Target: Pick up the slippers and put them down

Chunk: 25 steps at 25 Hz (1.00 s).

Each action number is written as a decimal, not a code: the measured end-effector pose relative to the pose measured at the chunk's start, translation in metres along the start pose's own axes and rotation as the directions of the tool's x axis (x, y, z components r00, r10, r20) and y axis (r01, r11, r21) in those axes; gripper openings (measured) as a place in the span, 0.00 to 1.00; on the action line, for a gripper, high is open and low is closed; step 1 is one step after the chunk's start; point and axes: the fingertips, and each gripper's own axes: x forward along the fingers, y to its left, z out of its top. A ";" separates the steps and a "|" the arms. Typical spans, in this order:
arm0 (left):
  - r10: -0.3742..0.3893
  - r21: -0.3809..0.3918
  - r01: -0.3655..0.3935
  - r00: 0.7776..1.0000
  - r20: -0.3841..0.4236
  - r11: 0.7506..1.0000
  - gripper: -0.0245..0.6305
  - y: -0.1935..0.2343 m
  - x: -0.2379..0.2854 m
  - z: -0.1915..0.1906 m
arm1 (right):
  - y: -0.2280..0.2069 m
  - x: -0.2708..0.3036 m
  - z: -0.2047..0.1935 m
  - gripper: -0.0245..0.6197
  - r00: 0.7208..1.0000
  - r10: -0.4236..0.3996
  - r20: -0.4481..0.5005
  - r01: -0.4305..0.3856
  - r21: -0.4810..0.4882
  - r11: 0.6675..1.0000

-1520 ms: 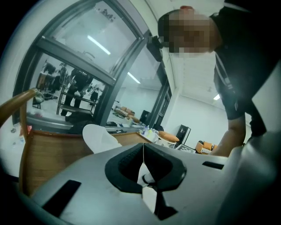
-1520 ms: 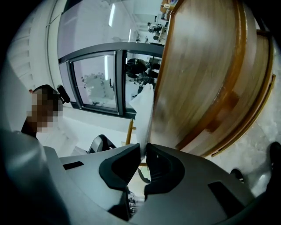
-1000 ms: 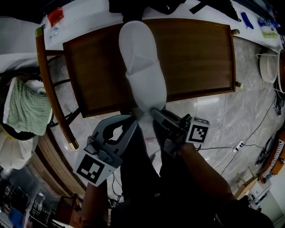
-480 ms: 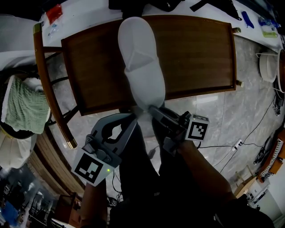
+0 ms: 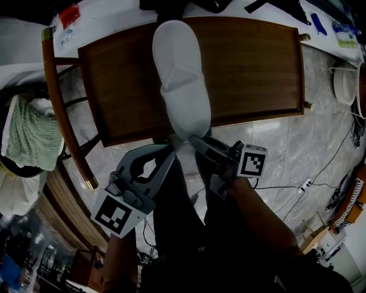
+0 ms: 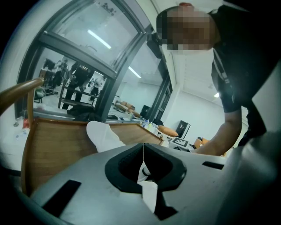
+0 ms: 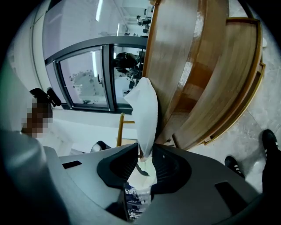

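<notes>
One white slipper (image 5: 180,86) lies lengthwise on the brown wooden chair seat (image 5: 251,74), toe away from me, heel over the front edge. My left gripper (image 5: 171,147) is shut on a thin fold of the heel; the left gripper view shows the jaws (image 6: 143,147) closed to a line, with the slipper (image 6: 103,136) beyond. My right gripper (image 5: 194,140) is at the same heel from the right. Its jaws are opening, and the slipper's edge (image 7: 145,114) still hangs between them (image 7: 145,156) with gaps beside it.
The chair's curved back rail (image 5: 60,109) runs down the left, with a green cloth (image 5: 31,134) beyond it. A white tabletop (image 5: 114,17) with small items borders the top. Cables (image 5: 320,171) cross the tiled floor at right. A person (image 6: 237,88) stands close by.
The right gripper has rolled slightly at the slipper's heel. The slipper and the left gripper have stayed where they were.
</notes>
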 end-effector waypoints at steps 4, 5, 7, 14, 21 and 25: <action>0.002 -0.012 -0.002 1.000 -0.008 1.000 0.06 0.000 -0.001 -0.004 | 0.000 0.002 0.000 0.20 1.000 -0.012 -0.002 0.012 0.002 1.000; 0.002 -0.013 -0.002 1.000 -0.010 1.000 0.06 0.000 -0.001 -0.005 | -0.001 0.002 0.000 0.20 1.000 -0.017 -0.006 0.017 0.003 1.000; 0.005 -0.014 -0.005 1.000 -0.013 1.000 0.06 0.001 -0.001 -0.006 | -0.002 0.004 0.000 0.21 1.000 -0.020 -0.014 0.019 -0.010 1.000; 0.012 -0.014 -0.012 1.000 -0.015 1.000 0.06 0.003 -0.002 -0.009 | -0.008 0.002 -0.002 0.25 0.999 -0.031 -0.019 0.031 -0.021 0.999; 0.020 -0.027 -0.020 0.999 -0.028 0.999 0.06 0.005 -0.004 -0.013 | -0.014 -0.022 -0.016 0.25 0.997 -0.070 -0.025 0.070 0.017 0.997; 0.038 -0.058 -0.039 0.999 -0.018 0.998 0.06 0.008 -0.005 -0.011 | -0.009 -0.044 -0.025 0.25 0.996 -0.087 -0.026 0.087 0.008 0.996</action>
